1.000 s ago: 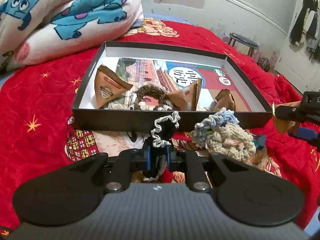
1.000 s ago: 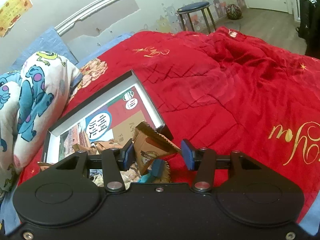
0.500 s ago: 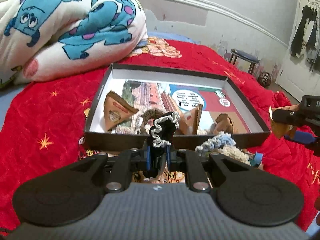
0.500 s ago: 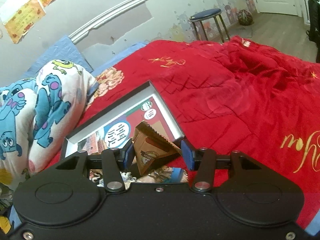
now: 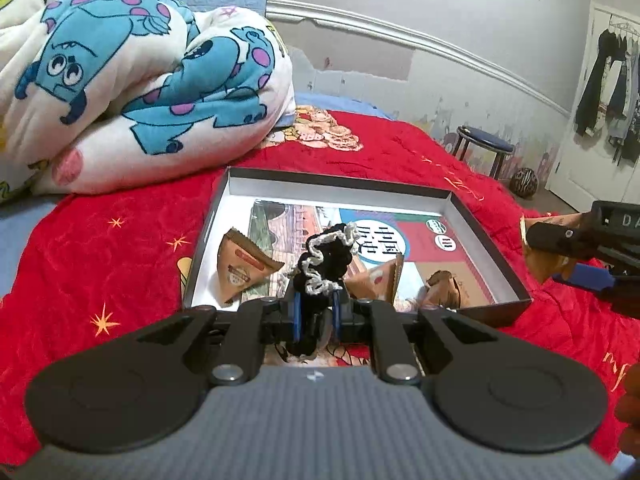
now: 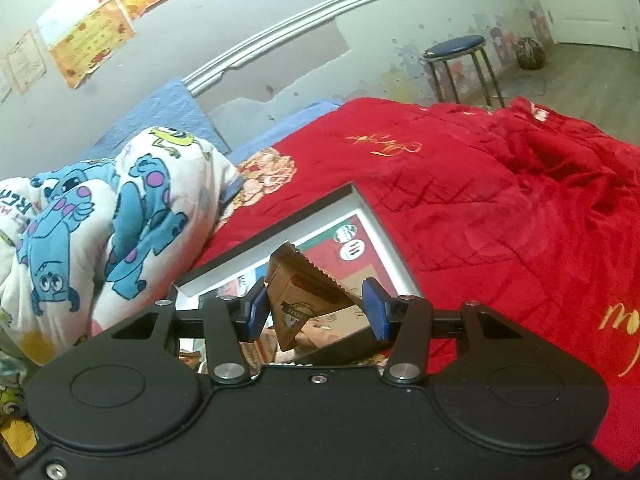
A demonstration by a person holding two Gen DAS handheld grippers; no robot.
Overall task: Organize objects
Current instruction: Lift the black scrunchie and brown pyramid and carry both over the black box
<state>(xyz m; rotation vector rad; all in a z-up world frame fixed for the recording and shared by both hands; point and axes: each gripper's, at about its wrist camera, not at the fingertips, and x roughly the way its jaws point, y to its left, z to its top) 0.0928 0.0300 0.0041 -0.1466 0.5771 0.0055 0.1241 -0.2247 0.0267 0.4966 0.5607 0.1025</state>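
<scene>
Currently: left gripper [image 5: 316, 312] pinched narrow on black scrunchie [image 5: 324, 260] with white frill, above near wall of box [image 5: 488, 316] | right gripper [image 6: 316, 310] half-spread, clamping brown triangular packet [image 6: 298, 300], round emblem unreadable | box floor print: Chinese characters in white circle | red blanket [image 6: 500, 200]: gold script, illegible
</scene>
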